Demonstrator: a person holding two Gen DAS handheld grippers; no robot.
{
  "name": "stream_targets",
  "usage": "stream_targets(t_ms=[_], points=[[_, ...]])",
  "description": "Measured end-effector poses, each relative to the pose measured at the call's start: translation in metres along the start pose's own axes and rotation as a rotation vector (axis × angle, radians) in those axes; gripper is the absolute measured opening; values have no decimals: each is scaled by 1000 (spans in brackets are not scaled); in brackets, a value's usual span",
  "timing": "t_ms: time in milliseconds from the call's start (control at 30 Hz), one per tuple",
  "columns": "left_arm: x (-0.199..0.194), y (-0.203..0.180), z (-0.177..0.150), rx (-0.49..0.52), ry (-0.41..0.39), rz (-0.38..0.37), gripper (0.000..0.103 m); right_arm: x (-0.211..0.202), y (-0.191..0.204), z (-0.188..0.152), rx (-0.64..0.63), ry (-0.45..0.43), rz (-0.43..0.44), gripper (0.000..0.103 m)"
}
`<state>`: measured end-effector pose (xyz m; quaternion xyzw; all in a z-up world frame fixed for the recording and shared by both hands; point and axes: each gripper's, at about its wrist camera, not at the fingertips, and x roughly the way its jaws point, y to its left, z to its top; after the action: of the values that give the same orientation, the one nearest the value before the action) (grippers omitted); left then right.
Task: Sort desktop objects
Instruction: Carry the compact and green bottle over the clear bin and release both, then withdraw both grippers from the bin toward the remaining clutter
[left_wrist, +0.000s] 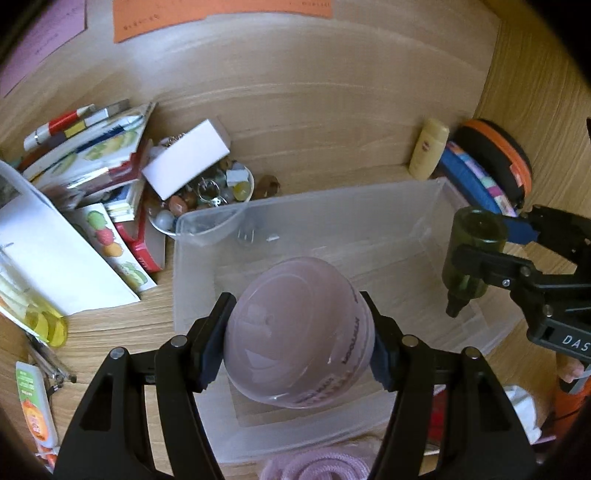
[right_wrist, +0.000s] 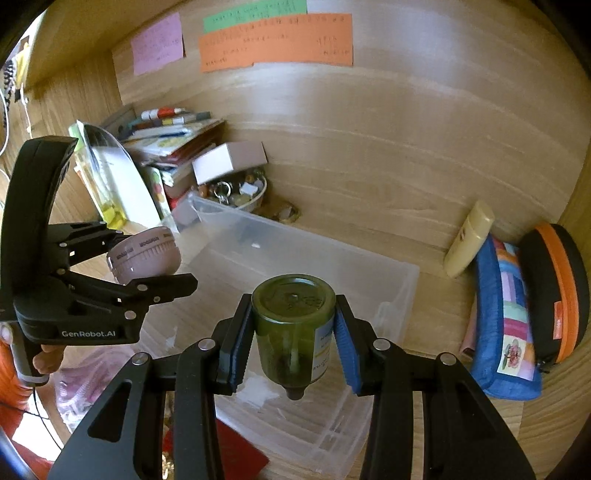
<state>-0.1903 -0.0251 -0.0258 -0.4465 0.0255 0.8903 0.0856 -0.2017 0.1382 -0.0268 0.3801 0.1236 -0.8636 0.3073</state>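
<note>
- The left gripper is clamped on a pale pink jar, held over the clear plastic bin; in the right wrist view it juts in from the left side, its fingers level.
- The right gripper pinches a green glass bottle between blue pads, base towards the camera and dark nozzle pointing down, above the bin's near end.
- The left gripper's body reads "GenRobot.AI"; the right one's shows "DAS" at the frame edge. The jar's print is too blurred to read.
- The bin sits on the wooden desk; I can only make out a few small bits near its far wall.
- Beside the bin's far left corner, a white bowl holds beads and rings, with a white box lying over it.
- A cream tube leans against the back wall, next to a blue pouch and an orange-and-black case.
</note>
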Motion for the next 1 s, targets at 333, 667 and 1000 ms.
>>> stream_targets(t_ms=[333, 667, 1000], points=[[14, -3, 1, 23, 24, 10, 64, 30, -3, 1, -4, 68, -1, 38], [18, -6, 1, 54, 26, 40, 66, 43, -2, 4, -13, 103, -14, 38], [-3, -4, -1, 33, -23, 57, 76, 25, -1, 6, -12, 46, -53, 69]])
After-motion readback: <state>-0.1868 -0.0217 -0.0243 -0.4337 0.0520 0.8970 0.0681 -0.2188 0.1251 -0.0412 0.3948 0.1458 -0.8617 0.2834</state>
